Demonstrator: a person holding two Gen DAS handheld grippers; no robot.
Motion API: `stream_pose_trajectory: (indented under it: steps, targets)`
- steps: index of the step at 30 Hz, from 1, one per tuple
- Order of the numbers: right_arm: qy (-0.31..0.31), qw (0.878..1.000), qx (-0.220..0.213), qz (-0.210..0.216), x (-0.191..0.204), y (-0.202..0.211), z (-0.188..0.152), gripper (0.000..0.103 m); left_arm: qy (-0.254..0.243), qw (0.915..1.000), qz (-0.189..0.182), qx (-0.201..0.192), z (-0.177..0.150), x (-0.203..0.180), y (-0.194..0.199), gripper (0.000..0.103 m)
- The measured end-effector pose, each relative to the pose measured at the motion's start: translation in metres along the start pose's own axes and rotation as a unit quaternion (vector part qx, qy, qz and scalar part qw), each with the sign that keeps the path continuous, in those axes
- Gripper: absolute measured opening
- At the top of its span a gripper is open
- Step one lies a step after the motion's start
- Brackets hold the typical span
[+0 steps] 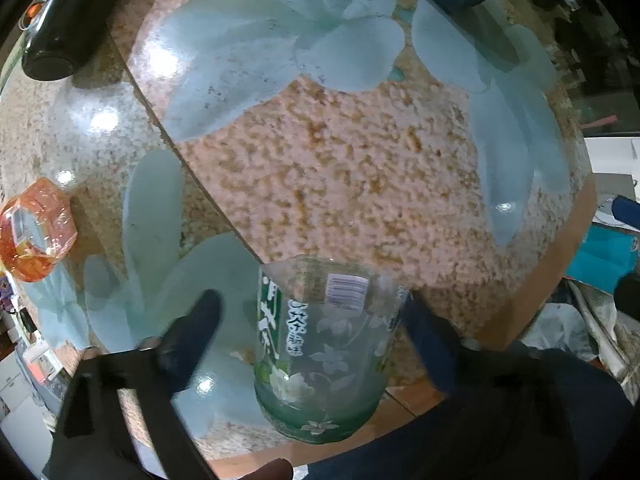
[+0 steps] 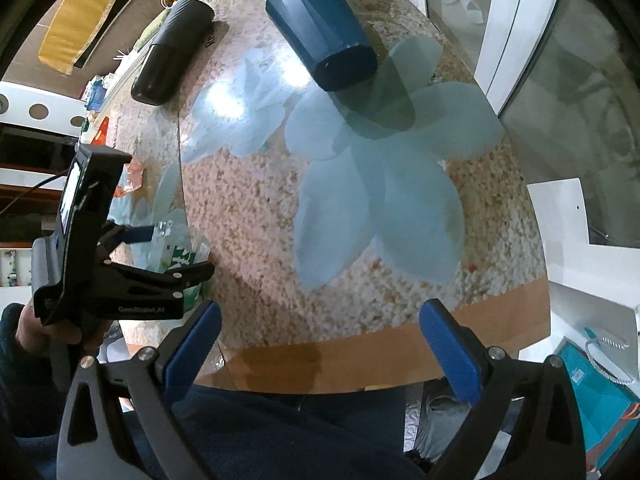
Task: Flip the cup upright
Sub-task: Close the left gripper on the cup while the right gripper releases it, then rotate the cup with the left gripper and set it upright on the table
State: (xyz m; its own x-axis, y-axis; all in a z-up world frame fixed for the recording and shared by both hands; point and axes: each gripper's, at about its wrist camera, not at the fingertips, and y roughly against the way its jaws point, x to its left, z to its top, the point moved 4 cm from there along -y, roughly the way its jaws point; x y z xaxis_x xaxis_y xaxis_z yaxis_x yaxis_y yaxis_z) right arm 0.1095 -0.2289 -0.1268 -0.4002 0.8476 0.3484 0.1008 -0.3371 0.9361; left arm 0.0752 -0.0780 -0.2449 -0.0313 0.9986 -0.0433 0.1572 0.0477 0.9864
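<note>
A clear plastic cup [image 1: 324,344] with a green flower label and a barcode stands on the table's near edge, its green closed base toward the camera and its cut rim on the far side. My left gripper [image 1: 312,316] is open, one finger on each side of the cup, with a gap on the left side. In the right wrist view the cup [image 2: 176,256] shows at far left between the left gripper's fingers. My right gripper [image 2: 320,332] is open and empty above the table's front edge.
The table [image 2: 320,240] is speckled stone with pale blue flower prints. A dark blue cup [image 2: 324,32] lies on its side at the back, next to a black cylinder [image 2: 172,52]. An orange wrapped packet [image 1: 34,232] sits at the left.
</note>
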Motion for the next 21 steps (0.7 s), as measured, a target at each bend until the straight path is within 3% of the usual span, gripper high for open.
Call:
stream_pose_trajectory:
  steps: [1,3,14,21]
  targets:
    - [0.000,1.000,-0.001,0.000,-0.001,0.000,0.001,0.100,-0.005,1.0000,0.003,0.002,0.000,-0.001,-0.001,0.082]
    - [0.001,1.000,-0.002,0.002,-0.001,0.002,0.003,0.100,-0.012,0.9998,0.012,0.010,-0.001,-0.001,-0.007,0.067]
    - [0.004,1.000,-0.004,0.000,-0.003,0.003,0.003,0.100,0.003,0.9998,-0.018,0.004,-0.005,0.002,-0.006,0.063]
    - [0.021,1.000,-0.010,0.004,0.006,0.005,0.004,0.100,0.023,0.9984,-0.040,-0.034,-0.017,0.009,0.014,0.063]
